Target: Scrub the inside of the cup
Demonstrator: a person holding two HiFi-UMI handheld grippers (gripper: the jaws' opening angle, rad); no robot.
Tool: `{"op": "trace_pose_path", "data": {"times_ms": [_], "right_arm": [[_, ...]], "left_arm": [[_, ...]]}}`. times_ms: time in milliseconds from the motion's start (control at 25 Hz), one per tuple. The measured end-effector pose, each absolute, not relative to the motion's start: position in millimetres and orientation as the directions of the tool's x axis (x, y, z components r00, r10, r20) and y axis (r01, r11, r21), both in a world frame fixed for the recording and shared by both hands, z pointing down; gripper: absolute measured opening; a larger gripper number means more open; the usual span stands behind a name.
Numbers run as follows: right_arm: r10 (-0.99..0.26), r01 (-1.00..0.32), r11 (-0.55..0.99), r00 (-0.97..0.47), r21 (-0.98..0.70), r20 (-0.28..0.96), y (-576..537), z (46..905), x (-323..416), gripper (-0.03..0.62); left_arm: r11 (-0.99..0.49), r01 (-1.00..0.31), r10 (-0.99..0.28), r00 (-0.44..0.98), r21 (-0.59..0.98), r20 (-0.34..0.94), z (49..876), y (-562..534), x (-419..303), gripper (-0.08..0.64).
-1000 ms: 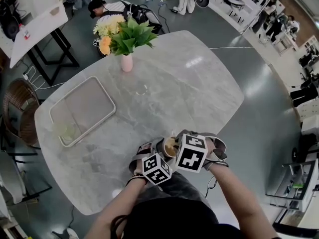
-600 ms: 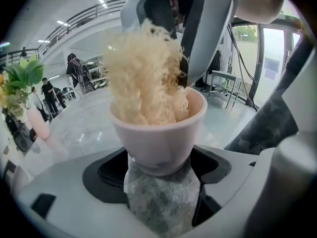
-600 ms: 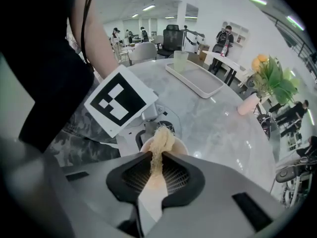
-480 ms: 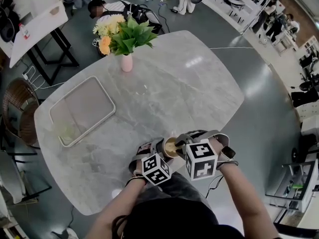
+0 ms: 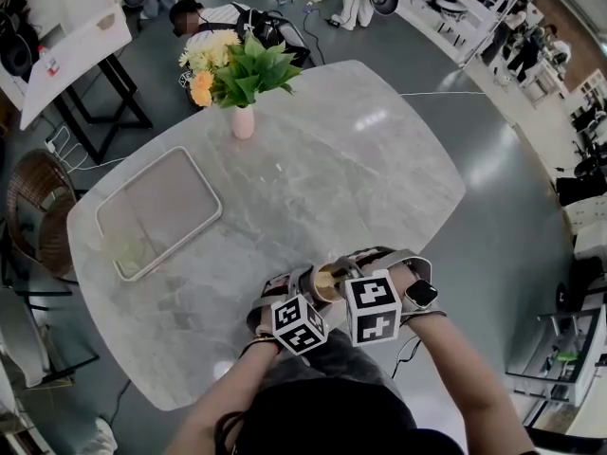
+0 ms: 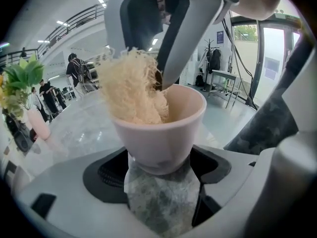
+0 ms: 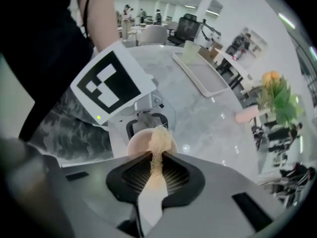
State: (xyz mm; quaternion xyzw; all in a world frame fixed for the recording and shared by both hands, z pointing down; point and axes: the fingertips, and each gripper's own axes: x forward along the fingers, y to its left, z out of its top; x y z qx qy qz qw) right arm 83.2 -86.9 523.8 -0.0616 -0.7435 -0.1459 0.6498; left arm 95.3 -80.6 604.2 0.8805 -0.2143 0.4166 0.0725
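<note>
Left claw (image 6: 159, 180) grips the pale pink cup (image 6: 158, 128), and the right claw (image 7: 151, 175) pinches a loofah scrubber (image 6: 133, 90): we think the scrub is under way.

We hold the cup up near the close edge of the bench (image 5: 360, 159), right in front of us. Its base is squeezed between the left claw's two jaws. The right claw's jaws are pressed shut on the flat end of the scrubber. Its fluffy end is pushed down into the cup and bulges over the rim. We see no water or foam in the cup, and we cannot tell how clean the inside is, so more rubbing may be needed. Far off on the bench lies a tray (image 5: 156, 207) with one small pale thing in a corner. A pink vase (image 5: 242, 119) holds flowers and green leaves.
</note>
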Motion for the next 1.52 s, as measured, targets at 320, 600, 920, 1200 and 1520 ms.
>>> {"op": "trace_pose_path", "data": {"times_ms": [320,600,920,1200,1520], "right_arm": [[-0.009,0.030,0.999,-0.232,0.017,0.973,-86.4,509.2,77.9,0.060],[-0.248,0.190,0.946,-0.108,0.265,0.963,-94.5,553.9,81.1,0.060],[0.148,-0.054,0.985,-0.233,-0.165,0.961,-72.6,532.7,78.8,0.060],[-0.102,0.104,0.988,-0.133,0.116,0.986,-95.6,540.2,79.9,0.060],[0.063,0.054,0.997,-0.136,-0.056,0.989,-75.1,552.9,78.3,0.060]], "left_arm": [[-0.896,-0.441,-0.317,0.562,-0.048,0.764,604.0,-80.8,95.0,0.399],[-0.896,-0.441,-0.319,0.561,-0.050,0.764,603.4,-79.8,95.5,0.399],[-0.897,-0.440,-0.319,0.558,-0.053,0.766,605.0,-79.6,95.9,0.398],[-0.896,-0.441,-0.317,0.561,-0.047,0.764,604.9,-79.7,95.0,0.397],[-0.898,-0.437,-0.316,0.560,-0.051,0.766,604.0,-79.5,95.9,0.394]]}}
